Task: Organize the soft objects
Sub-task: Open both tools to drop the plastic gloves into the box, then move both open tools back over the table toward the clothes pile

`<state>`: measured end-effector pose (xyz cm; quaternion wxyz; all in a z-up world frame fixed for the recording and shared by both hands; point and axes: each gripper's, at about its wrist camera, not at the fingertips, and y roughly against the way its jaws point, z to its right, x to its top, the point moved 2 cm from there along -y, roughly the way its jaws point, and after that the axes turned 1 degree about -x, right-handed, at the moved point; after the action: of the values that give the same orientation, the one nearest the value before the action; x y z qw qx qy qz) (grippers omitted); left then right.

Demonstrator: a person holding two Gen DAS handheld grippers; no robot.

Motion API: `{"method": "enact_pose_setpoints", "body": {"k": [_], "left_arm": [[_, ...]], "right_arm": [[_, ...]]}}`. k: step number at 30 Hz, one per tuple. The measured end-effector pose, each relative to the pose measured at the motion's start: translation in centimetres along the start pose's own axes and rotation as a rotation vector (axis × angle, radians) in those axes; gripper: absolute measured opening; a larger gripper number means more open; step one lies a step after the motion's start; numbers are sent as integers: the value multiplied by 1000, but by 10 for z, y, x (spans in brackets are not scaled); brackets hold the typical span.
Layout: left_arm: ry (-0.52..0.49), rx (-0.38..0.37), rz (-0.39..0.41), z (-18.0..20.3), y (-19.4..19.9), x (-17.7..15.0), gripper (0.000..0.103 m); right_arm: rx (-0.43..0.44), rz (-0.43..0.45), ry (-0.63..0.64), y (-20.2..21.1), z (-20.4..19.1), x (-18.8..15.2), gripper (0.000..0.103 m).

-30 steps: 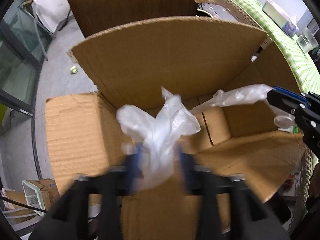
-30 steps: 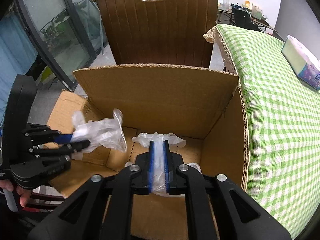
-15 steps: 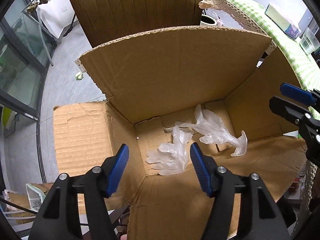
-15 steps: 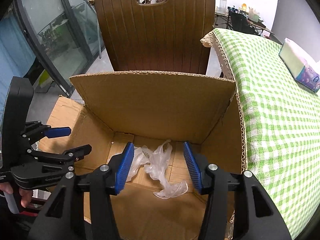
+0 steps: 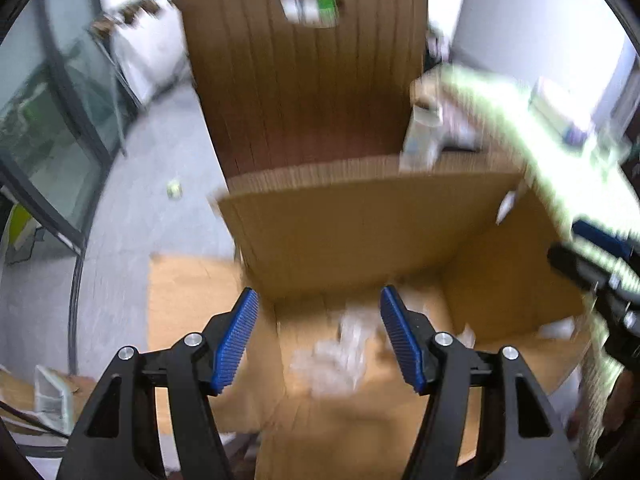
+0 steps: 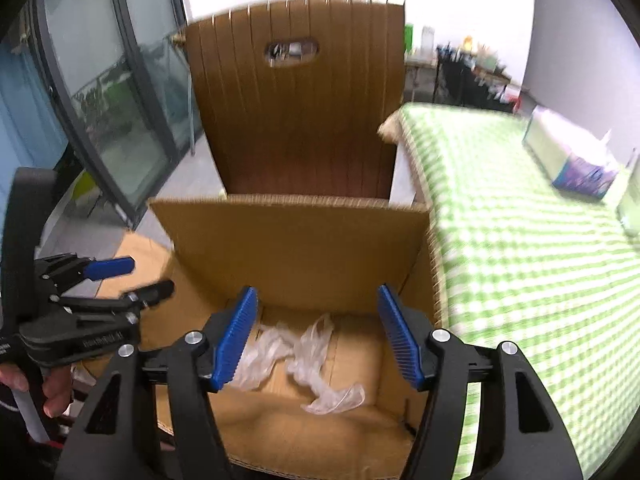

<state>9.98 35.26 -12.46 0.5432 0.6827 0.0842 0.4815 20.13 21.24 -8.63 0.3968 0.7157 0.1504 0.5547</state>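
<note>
Two clear plastic gloves (image 6: 308,350) lie crumpled on the floor of an open cardboard box (image 6: 292,248). In the blurred left wrist view the gloves (image 5: 340,356) show as a pale heap inside the box (image 5: 360,228). My right gripper (image 6: 318,334) hangs above the box with its jaws still opening and nothing between them. My left gripper (image 5: 320,338) is open and empty above the box too; it appears at the left of the right wrist view, left gripper (image 6: 132,276), held by a hand (image 6: 56,392). The right gripper's fingers (image 5: 588,256) show at the right edge.
A brown slatted chair back (image 6: 296,120) rises behind the box. A table with a green checked cloth (image 6: 520,240) stands to the right, carrying a tissue pack (image 6: 576,160). Glass doors (image 6: 120,120) and grey floor (image 5: 140,200) lie to the left.
Both grippers let go of their gloves, which fell into the box. Both then rose and tilted up, so more of the chair and room shows. The right jaws widened further.
</note>
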Motion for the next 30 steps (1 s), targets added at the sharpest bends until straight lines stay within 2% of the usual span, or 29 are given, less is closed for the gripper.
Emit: {"method": "enact_pose_setpoints", "body": {"k": [2, 4, 6, 7, 10, 17, 23, 27, 30], "left_arm": [[19, 15, 126, 1, 20, 3, 70], [40, 40, 287, 3, 43, 3, 80], [55, 53, 397, 6, 59, 0, 84], [54, 51, 430, 8, 64, -2, 85], [32, 31, 460, 17, 71, -3, 85], [6, 2, 521, 26, 87, -12, 86], [0, -7, 516, 36, 91, -12, 87], [-18, -18, 524, 44, 91, -12, 87], [-41, -55, 526, 60, 93, -14, 87]], "right_arm": [[-16, 99, 5, 20, 2, 3, 65], [-41, 221, 15, 43, 1, 3, 77], [-110, 335, 19, 64, 1, -1, 87], [-128, 366, 19, 70, 1, -3, 87], [-148, 408, -5, 83, 5, -9, 88], [-169, 422, -41, 95, 11, -18, 88], [-198, 430, -58, 107, 16, -25, 87], [-256, 443, -89, 124, 29, -37, 87], [-317, 449, -139, 142, 44, -54, 88]]}}
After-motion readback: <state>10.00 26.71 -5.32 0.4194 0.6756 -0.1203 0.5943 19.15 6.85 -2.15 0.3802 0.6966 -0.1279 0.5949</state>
